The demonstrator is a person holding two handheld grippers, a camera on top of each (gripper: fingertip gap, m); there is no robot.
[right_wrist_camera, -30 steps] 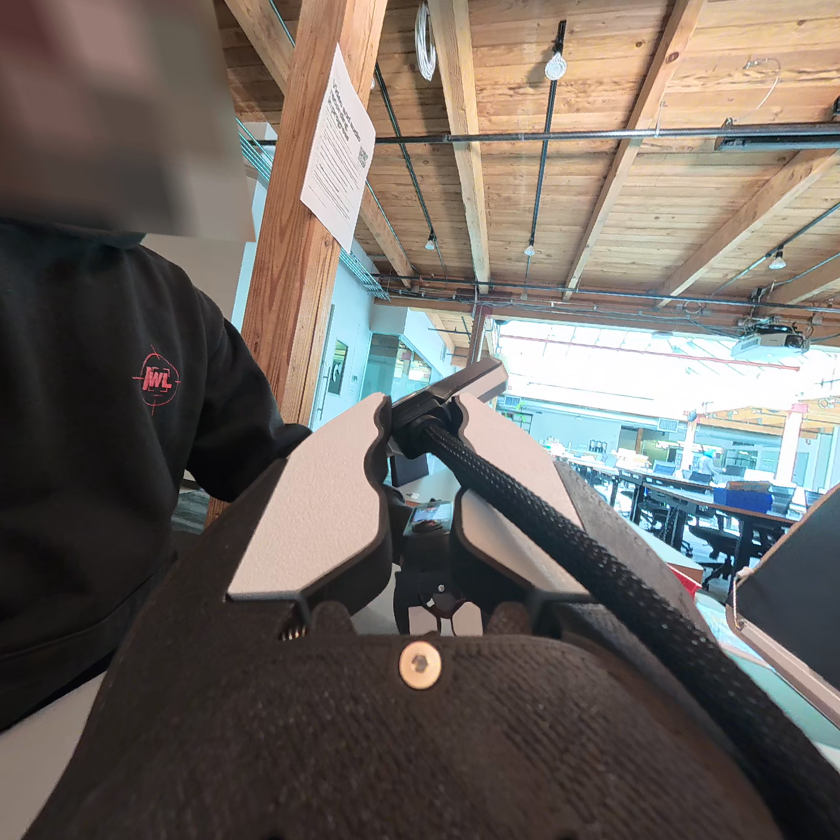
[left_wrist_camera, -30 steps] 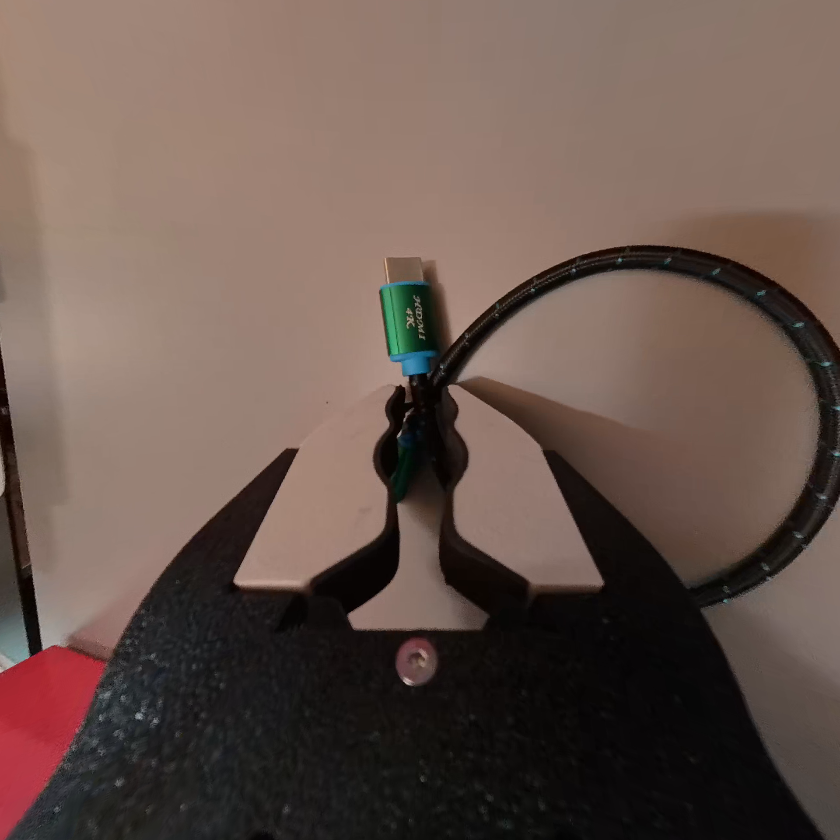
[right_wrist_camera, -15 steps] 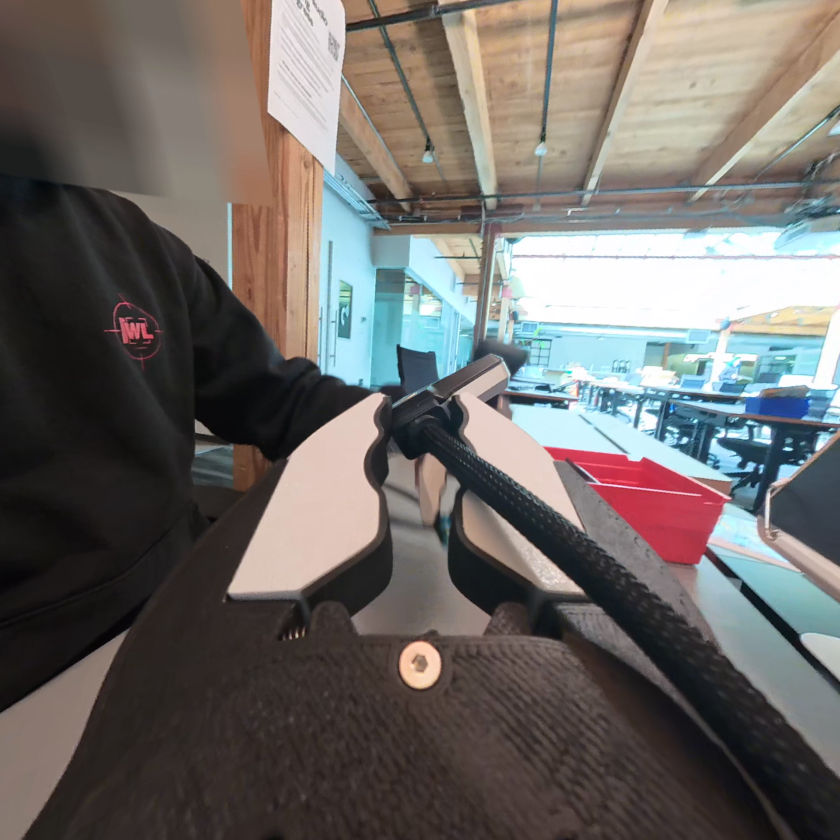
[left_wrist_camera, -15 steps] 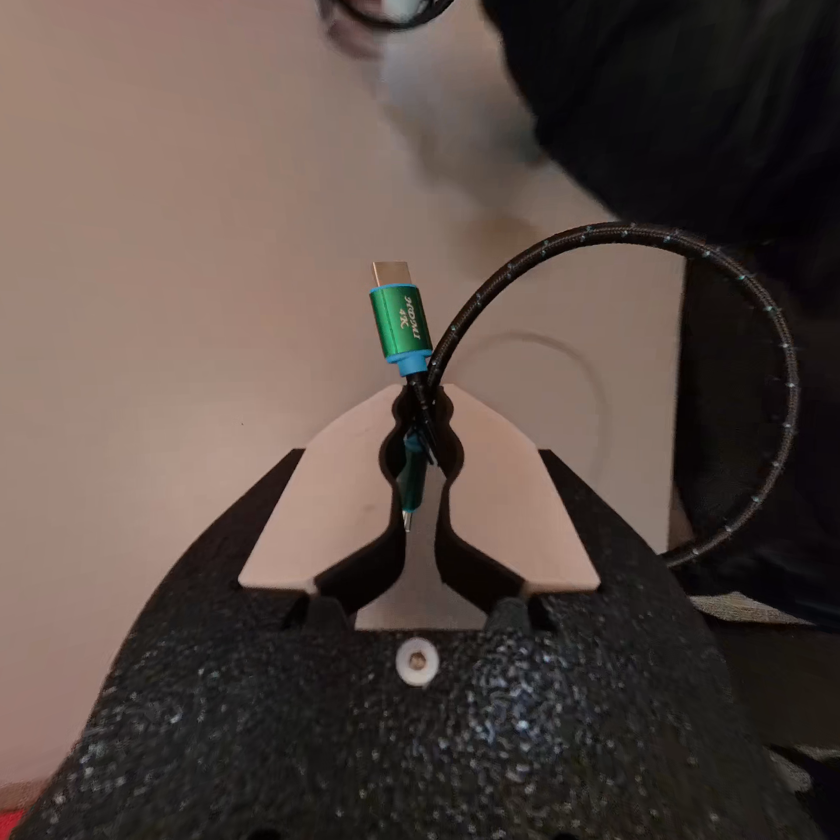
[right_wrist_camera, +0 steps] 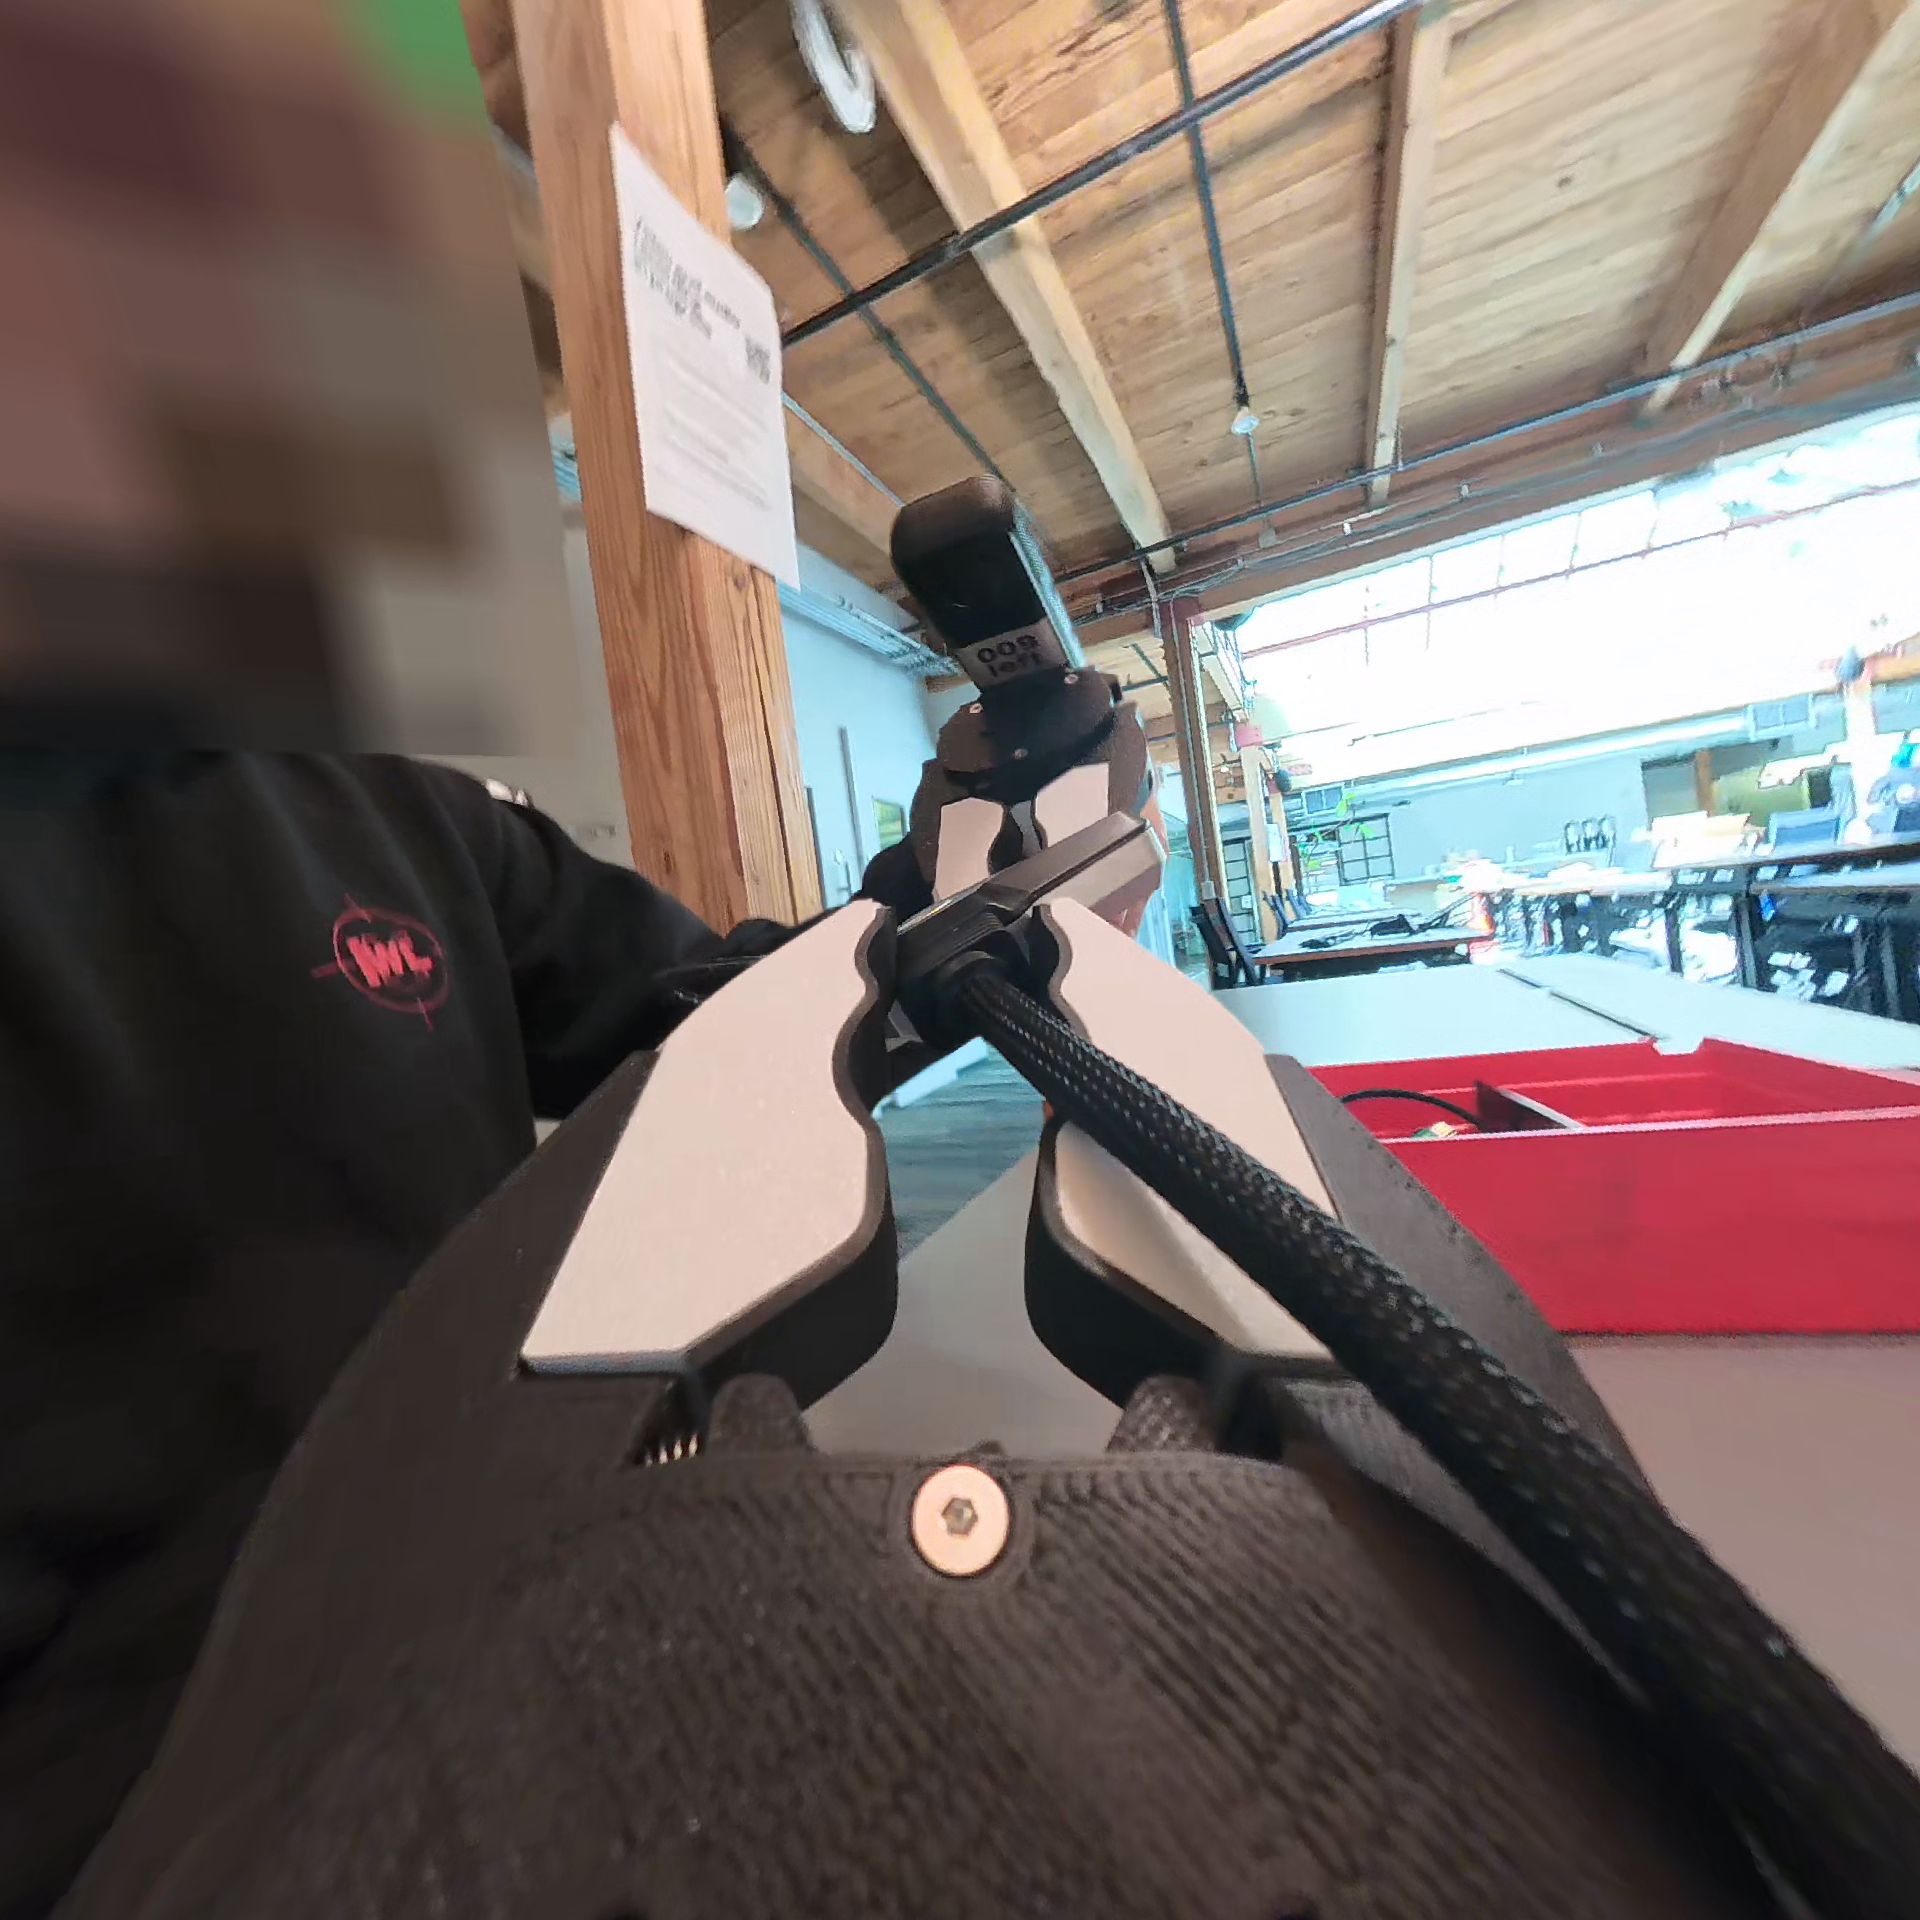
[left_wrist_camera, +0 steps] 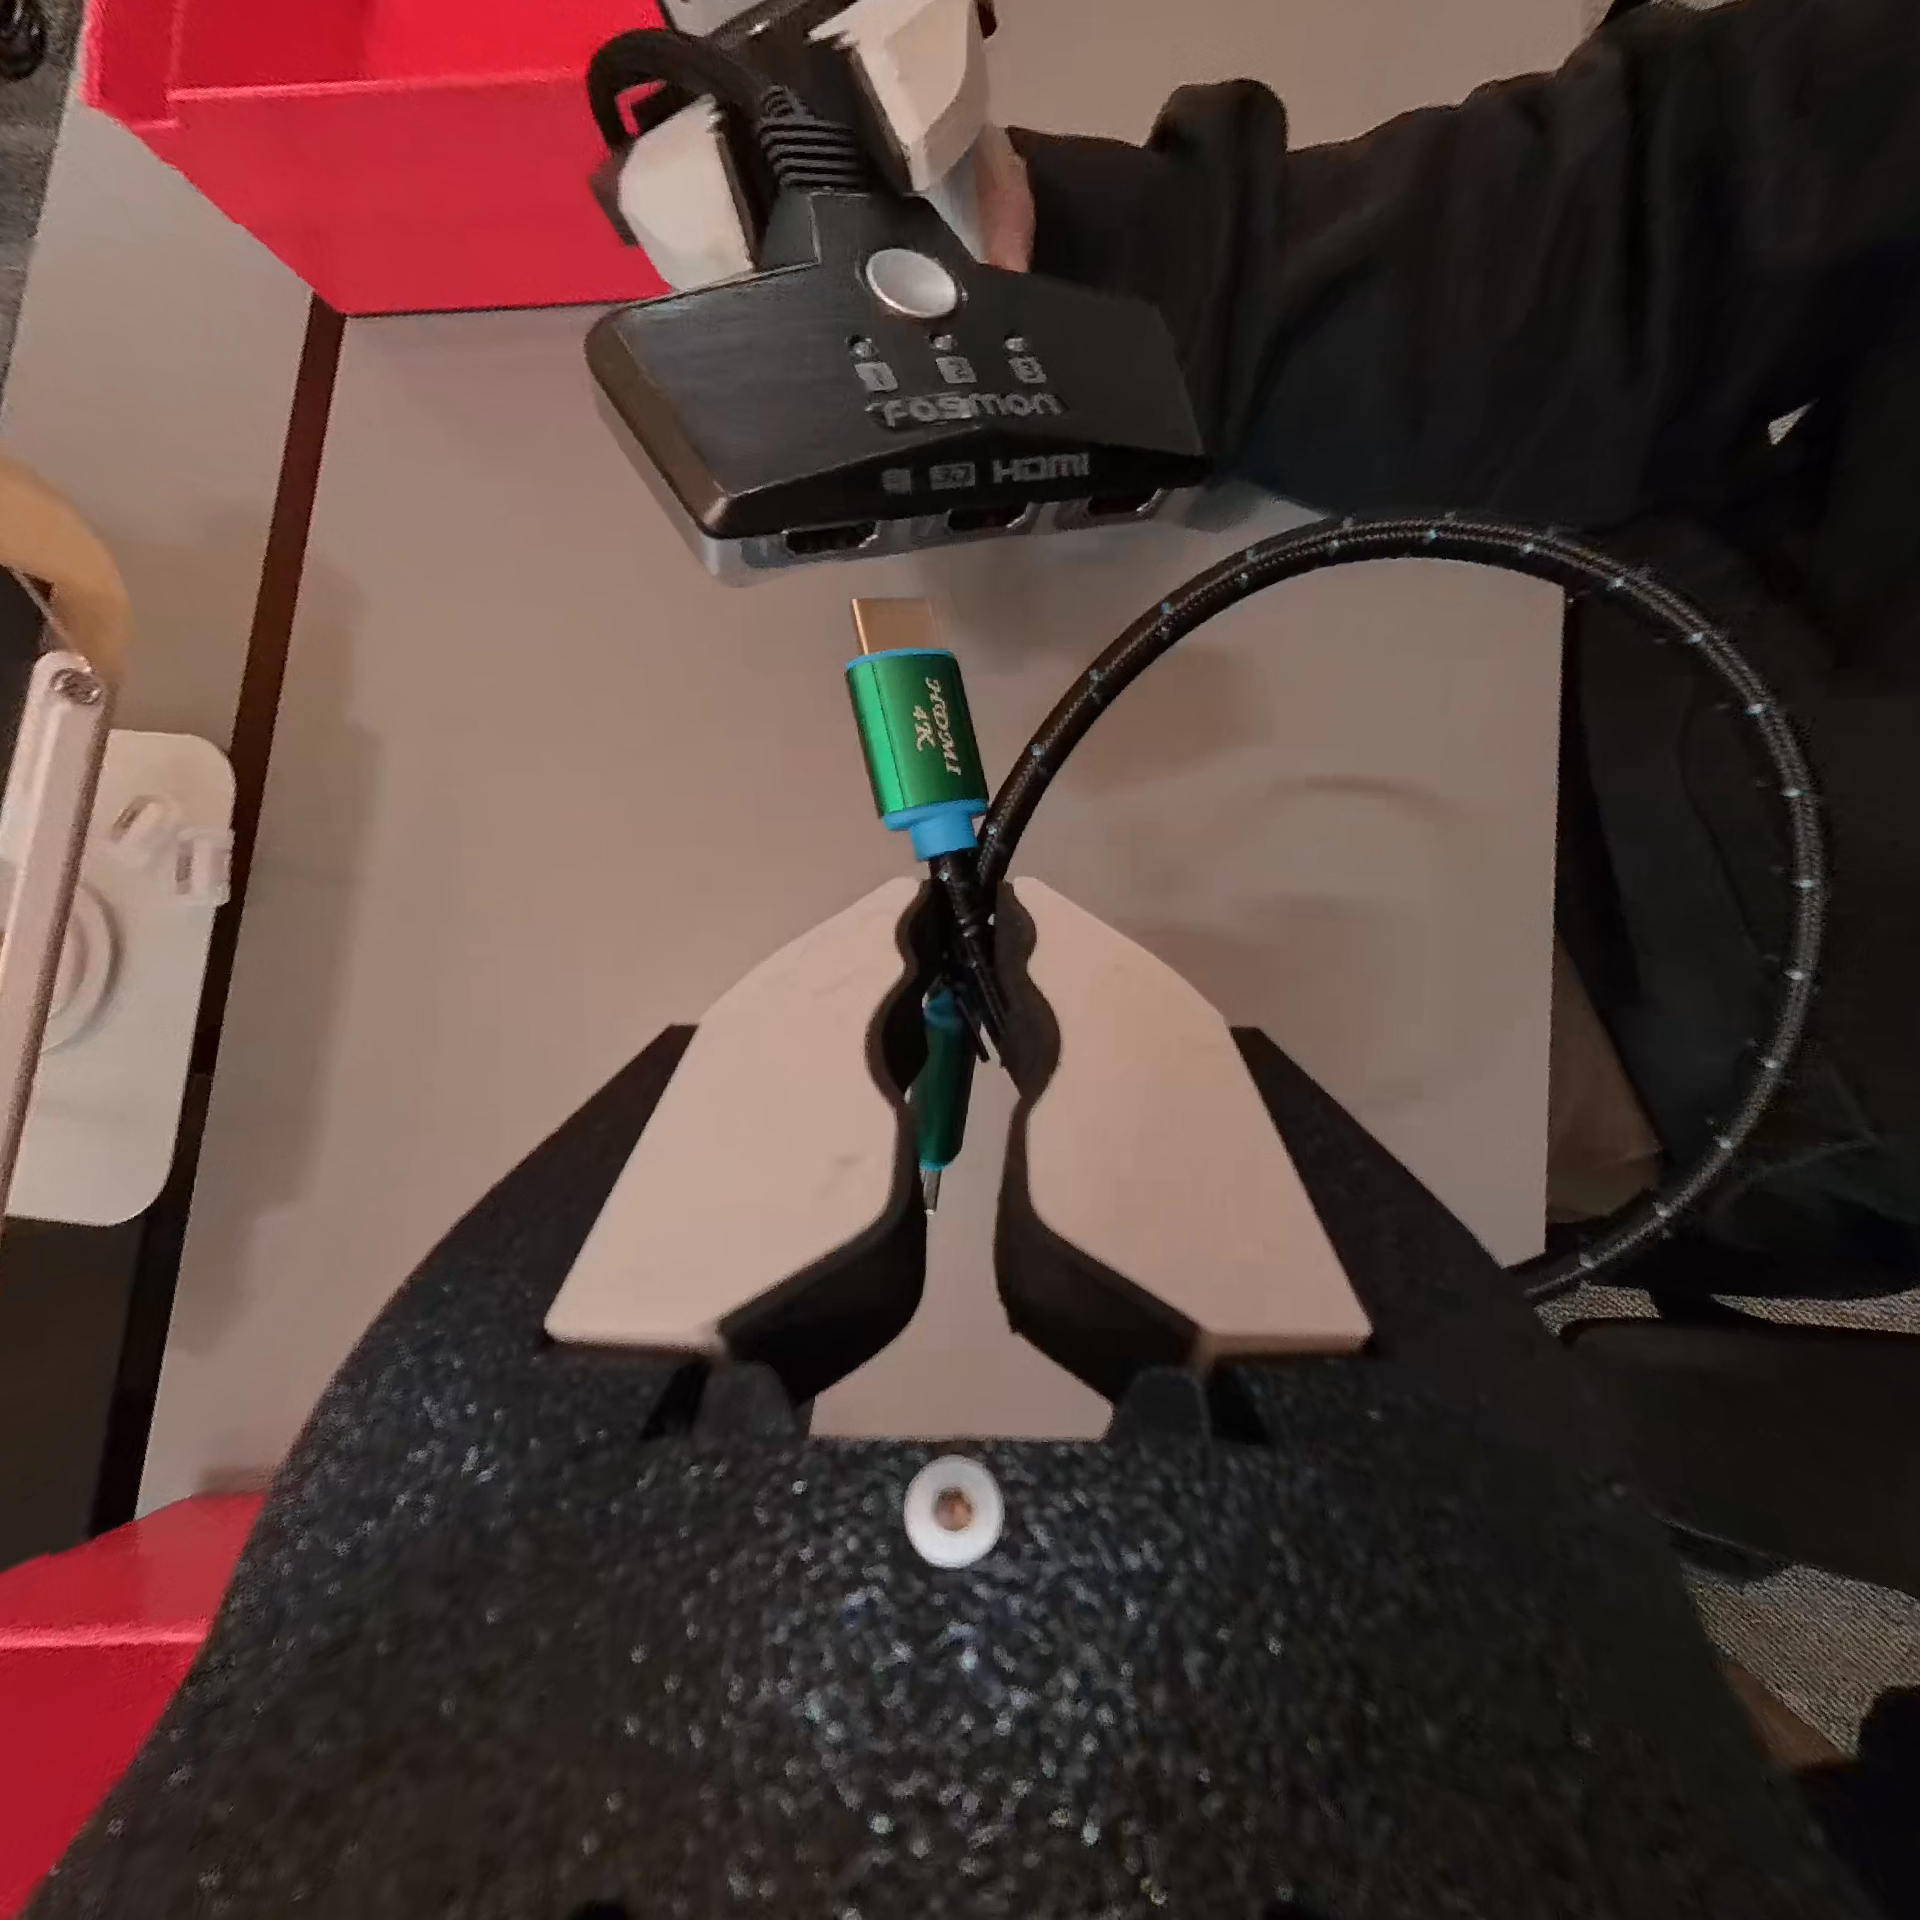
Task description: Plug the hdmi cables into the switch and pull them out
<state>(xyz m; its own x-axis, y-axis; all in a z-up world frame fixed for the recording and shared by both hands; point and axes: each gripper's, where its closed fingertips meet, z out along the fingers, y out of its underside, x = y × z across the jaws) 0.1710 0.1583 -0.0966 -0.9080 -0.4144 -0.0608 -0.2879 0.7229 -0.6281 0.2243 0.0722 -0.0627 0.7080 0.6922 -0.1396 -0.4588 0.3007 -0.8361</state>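
Note:
My left gripper [left_wrist_camera: 961,899] is shut on a thin black braided cable [left_wrist_camera: 1662,727], just behind its green HDMI plug [left_wrist_camera: 914,748]. The plug's metal tip points at the left port of the black HDMI switch [left_wrist_camera: 894,405] and stands a short gap from it. The cable's other green plug [left_wrist_camera: 940,1091] hangs between my fingers. My right gripper [right_wrist_camera: 966,925] is shut on the switch [right_wrist_camera: 1070,862] at its rear end, where its thick black braided lead [right_wrist_camera: 1247,1195] comes out. It holds the switch in the air. The left gripper [right_wrist_camera: 997,727] shows just beyond the switch.
A red bin [left_wrist_camera: 395,156] sits behind the switch, and it shows to the right in the right wrist view [right_wrist_camera: 1558,1195]. Another red bin [left_wrist_camera: 83,1714] is at the near left. A white device [left_wrist_camera: 94,966] lies at the table's left edge. A person's black sleeve [left_wrist_camera: 1507,260] reaches in at the right.
The left view swung from bare table to the switch, and the green plug now sits just short of a port. The right gripper tilted up and the left gripper came into its view.

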